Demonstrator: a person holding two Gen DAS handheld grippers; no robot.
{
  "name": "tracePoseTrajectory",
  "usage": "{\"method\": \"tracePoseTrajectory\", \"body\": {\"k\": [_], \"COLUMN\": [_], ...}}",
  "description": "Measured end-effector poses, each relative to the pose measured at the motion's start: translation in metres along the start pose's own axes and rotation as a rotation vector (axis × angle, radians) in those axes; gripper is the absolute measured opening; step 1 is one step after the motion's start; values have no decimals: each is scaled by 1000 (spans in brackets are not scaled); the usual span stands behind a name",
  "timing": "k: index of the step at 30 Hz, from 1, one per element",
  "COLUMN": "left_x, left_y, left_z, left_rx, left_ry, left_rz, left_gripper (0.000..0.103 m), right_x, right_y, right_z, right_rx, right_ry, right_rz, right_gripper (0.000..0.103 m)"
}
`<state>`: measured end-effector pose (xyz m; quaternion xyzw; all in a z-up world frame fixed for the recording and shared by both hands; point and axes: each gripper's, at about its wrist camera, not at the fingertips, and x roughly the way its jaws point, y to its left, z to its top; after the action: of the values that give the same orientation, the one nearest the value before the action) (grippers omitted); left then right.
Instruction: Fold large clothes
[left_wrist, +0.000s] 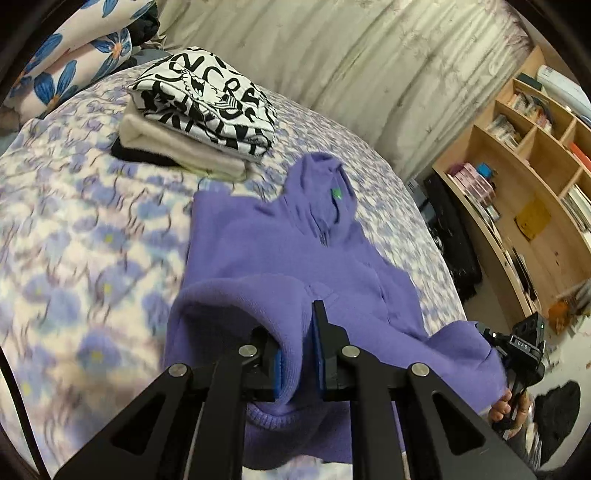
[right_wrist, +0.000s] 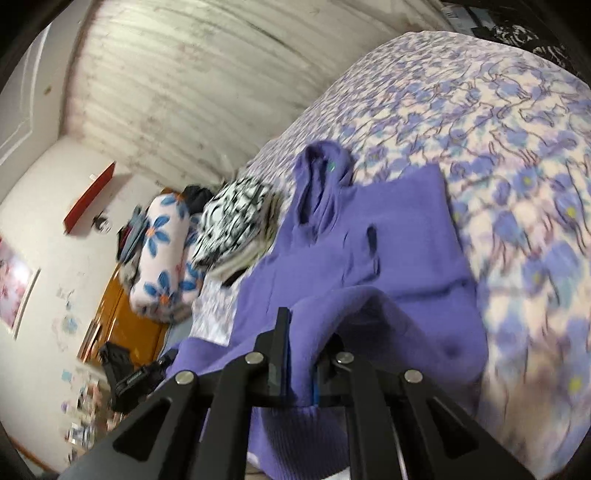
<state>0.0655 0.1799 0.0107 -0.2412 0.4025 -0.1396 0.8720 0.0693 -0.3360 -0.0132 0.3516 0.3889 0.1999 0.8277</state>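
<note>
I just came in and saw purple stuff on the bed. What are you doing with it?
A person is folding a purple hoodie on the flowery bed. The left tongs and the right tongs each pinch its bottom edge, lifted off the bed. The hood end lies flat. A stack of folded clothes sits farther up the bed.

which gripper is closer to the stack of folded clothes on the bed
Left. The left gripper grips the purple hoodie hem on the side toward the stack of folded clothes; the right gripper holds the hem farther away.
</note>
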Motion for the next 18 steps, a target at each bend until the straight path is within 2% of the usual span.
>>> {"method": "tracePoseTrajectory", "body": {"k": [4, 5, 7, 8, 9, 11, 12, 14, 16, 18], "left_x": [41, 54, 75, 87, 92, 102, 104, 112, 118, 124], "left_y": [10, 15, 24, 29, 32, 41, 45, 54, 56, 53], "left_z": [33, 42, 55, 62, 66, 75, 77, 83, 87, 89], "left_rx": [-36, -58, -95, -111, -118, -158, -176, -217, -226, -187], "left_ry": [31, 52, 92, 104, 104, 77, 73, 88, 90, 94], "left_rz": [16, 20, 21, 26, 36, 45, 36, -5, 3, 35], "left_gripper": [18, 22, 30, 44, 68, 90, 91, 91, 91, 91], "right_x": [35, 44, 63, 67, 71, 79, 83, 91, 98, 100], "right_y": [-19, -24, -34, -37, -38, -37, -36, -35, -33, -30], "right_z": [34, 41, 50, 50, 52, 53, 54, 55, 58, 60], "right_rx": [83, 108, 161, 171, 180, 180, 174, 159, 133, 104], "right_ry": [-1, 4, 26, 24, 11, 11, 25, 42, 58, 56], "right_rz": [-65, -79, -109, -114, -106, -73, -62, -75, -94, -113], "right_gripper": [12, 14, 26, 45, 60, 70, 82, 93, 93, 93]}}
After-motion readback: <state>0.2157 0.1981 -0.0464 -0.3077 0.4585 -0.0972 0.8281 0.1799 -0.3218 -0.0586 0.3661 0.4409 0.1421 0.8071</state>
